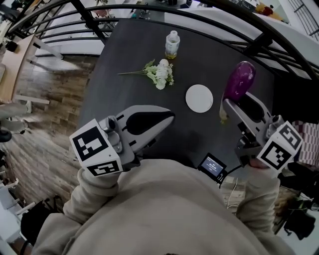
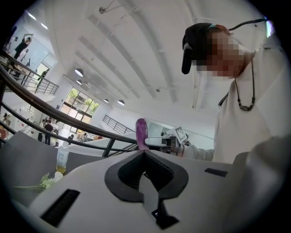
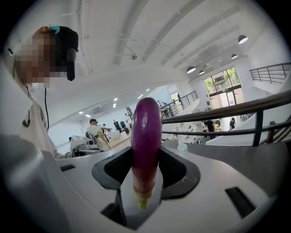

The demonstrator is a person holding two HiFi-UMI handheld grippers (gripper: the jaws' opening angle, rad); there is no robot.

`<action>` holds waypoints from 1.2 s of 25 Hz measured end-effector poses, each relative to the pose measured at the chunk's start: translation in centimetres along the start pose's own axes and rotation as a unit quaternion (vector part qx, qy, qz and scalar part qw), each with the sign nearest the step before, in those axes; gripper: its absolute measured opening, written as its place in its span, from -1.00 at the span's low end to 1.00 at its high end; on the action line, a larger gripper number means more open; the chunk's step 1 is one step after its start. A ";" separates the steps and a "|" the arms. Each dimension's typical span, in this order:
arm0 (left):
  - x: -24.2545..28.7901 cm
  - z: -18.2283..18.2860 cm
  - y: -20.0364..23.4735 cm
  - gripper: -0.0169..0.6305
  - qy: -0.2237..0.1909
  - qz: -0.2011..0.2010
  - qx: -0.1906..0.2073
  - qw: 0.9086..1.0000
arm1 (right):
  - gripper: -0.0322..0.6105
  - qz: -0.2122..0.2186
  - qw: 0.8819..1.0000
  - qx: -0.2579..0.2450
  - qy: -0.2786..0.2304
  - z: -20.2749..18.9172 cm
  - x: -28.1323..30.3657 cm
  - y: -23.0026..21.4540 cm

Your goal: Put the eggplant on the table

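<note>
Head view: the right gripper (image 1: 230,103) is clamping the eggplant (image 1: 240,82) near its stem, holding it above the table (image 1: 124,60) at 3 o'clock. The left gripper (image 1: 169,117) is lying closed and empty at 7 o'clock.

Left gripper view: its jaws are meeting on nothing.

Right gripper view: the eggplant (image 3: 146,136) is standing upright between the pads.

Set down upright, it is risking toppling and rolling into the disc (image 1: 199,98) or off the rim. The table is looking dark and matt, with a railing (image 1: 209,15) and plank floor (image 1: 55,99) curving round it.

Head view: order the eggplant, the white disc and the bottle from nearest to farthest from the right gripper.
1. Eggplant, held in the right gripper's jaws.
2. White disc, on the table just left of it.
3. Bottle, at the table's far edge, farther left.
</note>
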State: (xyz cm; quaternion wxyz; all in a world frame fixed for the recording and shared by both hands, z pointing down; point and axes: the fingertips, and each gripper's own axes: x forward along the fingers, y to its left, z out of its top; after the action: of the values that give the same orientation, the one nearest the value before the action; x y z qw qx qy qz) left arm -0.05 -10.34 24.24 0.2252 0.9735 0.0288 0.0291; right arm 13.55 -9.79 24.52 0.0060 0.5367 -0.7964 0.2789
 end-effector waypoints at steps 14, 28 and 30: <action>-1.1 -1.1 0.4 -0.93 -0.004 0.056 -0.014 0.998 | -0.29 0.014 0.999 0.015 0.033 -2.3 2.7 -4.1; -2.9 -2.5 1.4 -0.93 -0.006 0.107 -0.036 0.994 | -0.29 -0.003 0.994 0.030 0.102 -7.7 5.9 -9.9; -3.1 -2.6 1.5 -0.93 -0.007 0.110 -0.038 0.993 | -0.29 -0.008 0.993 0.029 0.114 -8.6 6.4 -10.7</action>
State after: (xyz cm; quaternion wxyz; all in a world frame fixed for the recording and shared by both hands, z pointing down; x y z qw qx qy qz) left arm -3.30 -10.73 27.10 0.2579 0.9616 -0.0811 0.0477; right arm 17.52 -14.20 38.47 0.0838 0.5071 -0.7780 0.3612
